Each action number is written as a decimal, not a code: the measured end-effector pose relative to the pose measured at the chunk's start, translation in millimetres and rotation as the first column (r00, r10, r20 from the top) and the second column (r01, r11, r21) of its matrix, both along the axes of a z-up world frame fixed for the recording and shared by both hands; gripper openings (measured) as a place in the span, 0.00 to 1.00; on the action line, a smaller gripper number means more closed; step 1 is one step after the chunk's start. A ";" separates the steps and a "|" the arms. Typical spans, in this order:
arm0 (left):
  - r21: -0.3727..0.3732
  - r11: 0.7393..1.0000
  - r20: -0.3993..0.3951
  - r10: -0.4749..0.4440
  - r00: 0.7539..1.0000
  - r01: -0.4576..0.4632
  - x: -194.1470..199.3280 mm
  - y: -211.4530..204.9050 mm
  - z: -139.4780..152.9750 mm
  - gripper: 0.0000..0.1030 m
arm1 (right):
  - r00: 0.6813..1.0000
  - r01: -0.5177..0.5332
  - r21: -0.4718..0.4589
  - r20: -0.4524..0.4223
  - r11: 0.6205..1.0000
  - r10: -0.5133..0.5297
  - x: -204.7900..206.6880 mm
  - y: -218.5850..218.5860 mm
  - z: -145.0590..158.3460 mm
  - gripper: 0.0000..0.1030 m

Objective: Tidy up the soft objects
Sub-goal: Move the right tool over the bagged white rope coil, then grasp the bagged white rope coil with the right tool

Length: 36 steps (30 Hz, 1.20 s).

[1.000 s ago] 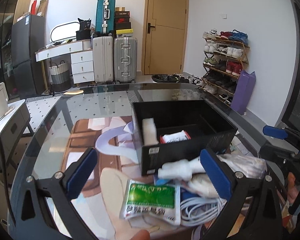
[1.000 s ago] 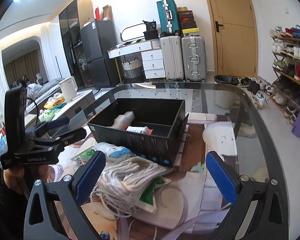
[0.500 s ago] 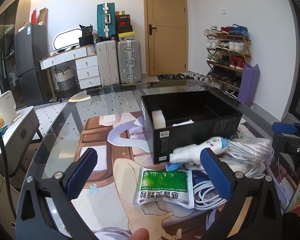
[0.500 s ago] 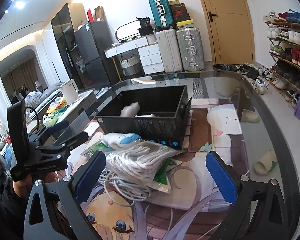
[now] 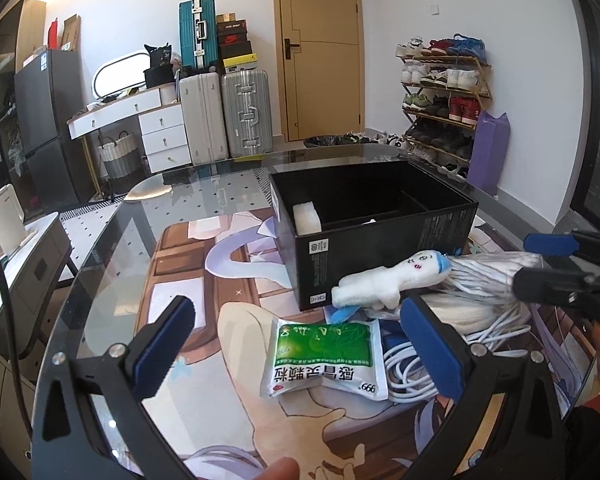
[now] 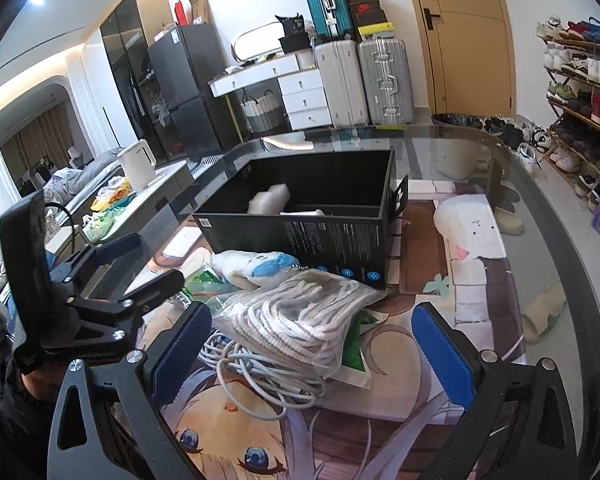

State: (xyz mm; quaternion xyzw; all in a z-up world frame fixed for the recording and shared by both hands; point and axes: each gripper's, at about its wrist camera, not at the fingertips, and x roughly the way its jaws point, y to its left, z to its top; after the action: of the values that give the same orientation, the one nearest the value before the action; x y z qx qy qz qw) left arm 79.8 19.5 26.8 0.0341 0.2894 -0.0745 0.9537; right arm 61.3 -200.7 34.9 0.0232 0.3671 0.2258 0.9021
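A black box (image 5: 380, 236) (image 6: 332, 236) stands on the glass table with a white foam piece (image 5: 307, 218) (image 6: 269, 199) inside. Against its near wall leans a white plush doll with a blue cap (image 5: 384, 282) (image 6: 256, 266). Beside the doll lie a bag of white rope (image 5: 480, 276) (image 6: 300, 314), a green sachet (image 5: 326, 354) (image 6: 208, 282) and a white cable coil (image 5: 412, 372) (image 6: 256, 364). My left gripper (image 5: 298, 354) is open just short of the sachet. My right gripper (image 6: 312, 354) is open around the rope bag's near end. Each gripper shows in the other's view, the left (image 6: 132, 264) and the right (image 5: 556, 264).
A cartoon-print mat (image 5: 228, 292) (image 6: 468, 264) covers the table under the pile. The glass table's curved edge (image 6: 540, 208) runs along the right. Suitcases (image 5: 224, 116), white drawers and a shoe rack (image 5: 444, 92) stand across the room. A fingertip (image 5: 282, 468) shows at the bottom edge.
Both grippers have pulled back from the box and risen, so the box and the pile look farther off. The pile itself lies as before.
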 end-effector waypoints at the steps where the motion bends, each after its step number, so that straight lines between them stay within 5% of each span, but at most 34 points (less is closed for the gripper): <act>1: -0.003 1.000 -0.001 0.001 1.000 -0.001 0.4 0.9 -0.2 1.00 | 1.000 0.000 0.000 -0.015 1.000 0.000 2.7 1.4 -2.1 0.99; 7: -0.002 1.000 -0.016 -0.007 1.000 0.007 1.6 -0.1 -1.8 1.00 | 0.996 0.010 0.018 -0.084 1.000 -0.008 12.8 7.1 -10.4 0.99; 19: -0.034 0.999 -0.060 -0.014 0.998 0.012 5.8 4.7 -6.0 1.00 | 0.998 0.001 -0.016 -0.063 1.000 -0.002 19.8 20.9 -9.2 0.99; 36: -0.041 0.999 -0.089 -0.028 0.996 0.025 7.5 4.4 -8.6 1.00 | 0.986 0.099 -0.016 -0.137 0.995 -0.100 25.7 -21.2 -24.2 0.99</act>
State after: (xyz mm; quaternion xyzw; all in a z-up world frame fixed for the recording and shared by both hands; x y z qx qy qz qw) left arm 87.3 23.9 18.2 0.0156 0.3299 -0.0943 0.9392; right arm 87.0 -221.9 10.7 0.0531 0.4277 0.1767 0.8849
